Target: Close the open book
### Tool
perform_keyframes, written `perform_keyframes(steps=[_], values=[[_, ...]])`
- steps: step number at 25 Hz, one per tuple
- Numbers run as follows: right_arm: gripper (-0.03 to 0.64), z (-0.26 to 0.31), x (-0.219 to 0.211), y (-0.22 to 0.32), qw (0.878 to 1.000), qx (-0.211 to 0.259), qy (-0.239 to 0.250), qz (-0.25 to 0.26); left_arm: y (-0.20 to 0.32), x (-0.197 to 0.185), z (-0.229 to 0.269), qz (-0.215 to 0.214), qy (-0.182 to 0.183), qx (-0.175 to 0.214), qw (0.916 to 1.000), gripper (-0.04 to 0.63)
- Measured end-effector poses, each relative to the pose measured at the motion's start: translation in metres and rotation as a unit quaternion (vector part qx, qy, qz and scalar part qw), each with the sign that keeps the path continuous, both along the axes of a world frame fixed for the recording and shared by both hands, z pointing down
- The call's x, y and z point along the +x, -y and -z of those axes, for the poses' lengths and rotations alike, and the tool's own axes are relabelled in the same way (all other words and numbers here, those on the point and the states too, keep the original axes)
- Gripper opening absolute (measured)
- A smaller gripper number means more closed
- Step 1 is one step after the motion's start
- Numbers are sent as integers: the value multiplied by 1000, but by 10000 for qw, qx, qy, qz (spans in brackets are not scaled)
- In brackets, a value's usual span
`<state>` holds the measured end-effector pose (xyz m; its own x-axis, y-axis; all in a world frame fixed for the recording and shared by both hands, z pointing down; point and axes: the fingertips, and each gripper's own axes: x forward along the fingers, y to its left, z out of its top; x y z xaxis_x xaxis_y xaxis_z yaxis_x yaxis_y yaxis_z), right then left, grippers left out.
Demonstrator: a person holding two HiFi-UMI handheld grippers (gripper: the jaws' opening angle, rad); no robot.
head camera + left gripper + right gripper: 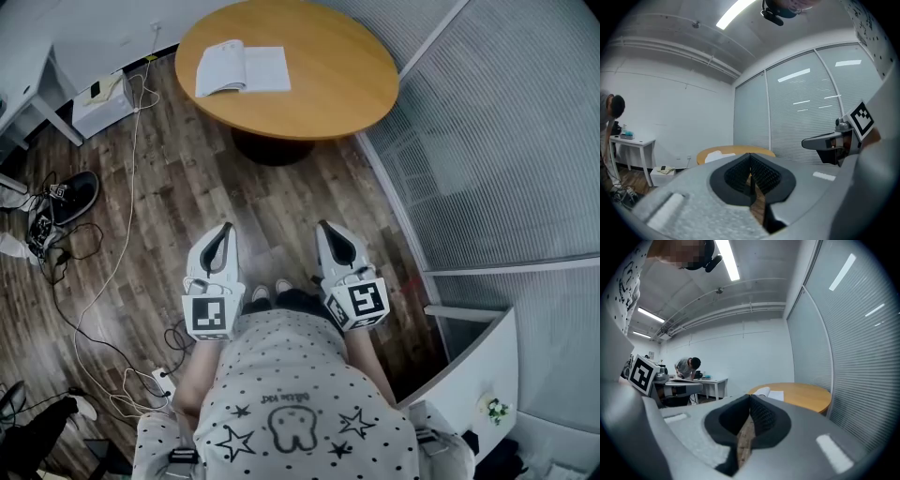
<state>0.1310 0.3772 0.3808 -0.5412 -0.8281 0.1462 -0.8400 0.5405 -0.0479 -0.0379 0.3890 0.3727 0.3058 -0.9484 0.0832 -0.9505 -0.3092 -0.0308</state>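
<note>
The open white paper book (242, 68) lies on the round wooden counter (342, 89), well apart from the left tongs (223, 234) and the right tongs (328, 232), both closed and empty. The approach seems to be in hand; come nearer first.

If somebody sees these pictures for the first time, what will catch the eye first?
First, the open book lying on the round wooden table at the top of the head view. Next, the left hand-held gripper and the right hand-held gripper, both shut and empty, held side by side above the wooden floor, well short of the table. At the left, white cables trail over that floor.
</note>
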Motion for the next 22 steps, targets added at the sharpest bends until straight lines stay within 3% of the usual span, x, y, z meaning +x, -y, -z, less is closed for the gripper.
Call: perform_keyframes(steps=[14,22], values=[[5,2,-6,-3,9999,-106,79,7,2,-19,-11,136,69,-292,9995,9],[5,-16,3,51,9994,-316,116,39,50,-25,-23,422,-236,-374,9981,9]])
